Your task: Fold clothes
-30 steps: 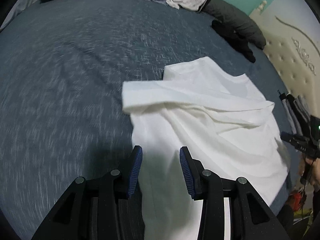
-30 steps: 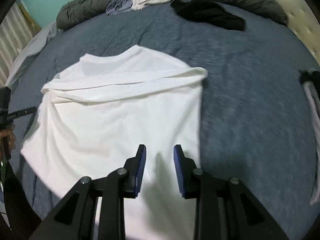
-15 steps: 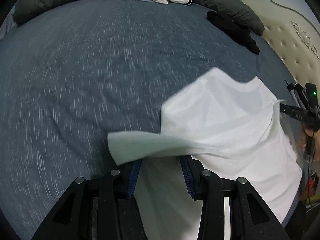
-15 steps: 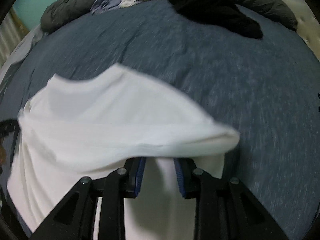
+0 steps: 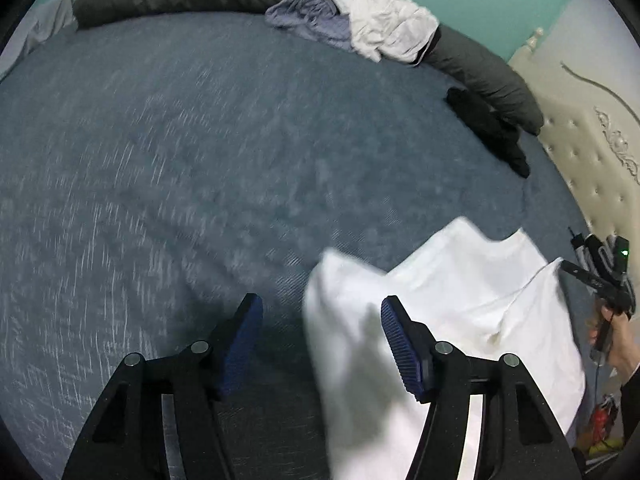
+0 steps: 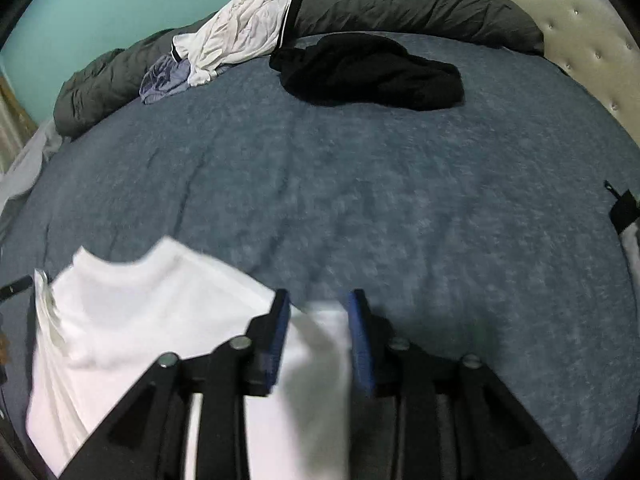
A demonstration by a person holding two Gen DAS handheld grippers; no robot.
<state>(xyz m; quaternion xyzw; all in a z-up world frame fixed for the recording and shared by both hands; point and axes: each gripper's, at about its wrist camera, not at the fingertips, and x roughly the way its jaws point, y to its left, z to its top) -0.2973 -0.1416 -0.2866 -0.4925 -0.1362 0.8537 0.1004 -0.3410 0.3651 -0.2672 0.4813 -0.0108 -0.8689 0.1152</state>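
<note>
A white T-shirt lies on the blue bedspread, its near part folded up over itself. My left gripper hovers at its left edge with the jaws opening. A loose flap of the shirt hangs between them against the right pad, clear of the left one. In the right wrist view the same shirt sits at lower left. My right gripper is over the shirt's right edge, jaws opening, with blurred white cloth slack between the pads.
Along the far side of the bed lie a dark grey rolled duvet, a crumpled white garment, a lavender one and a black one. A cream tufted headboard stands at the right. A person's hand is at the right edge.
Both grippers swept forward over the bed, carrying the shirt's near edge up and over towards the collar. Their jaws now stand wider and the cloth is slipping out of them.
</note>
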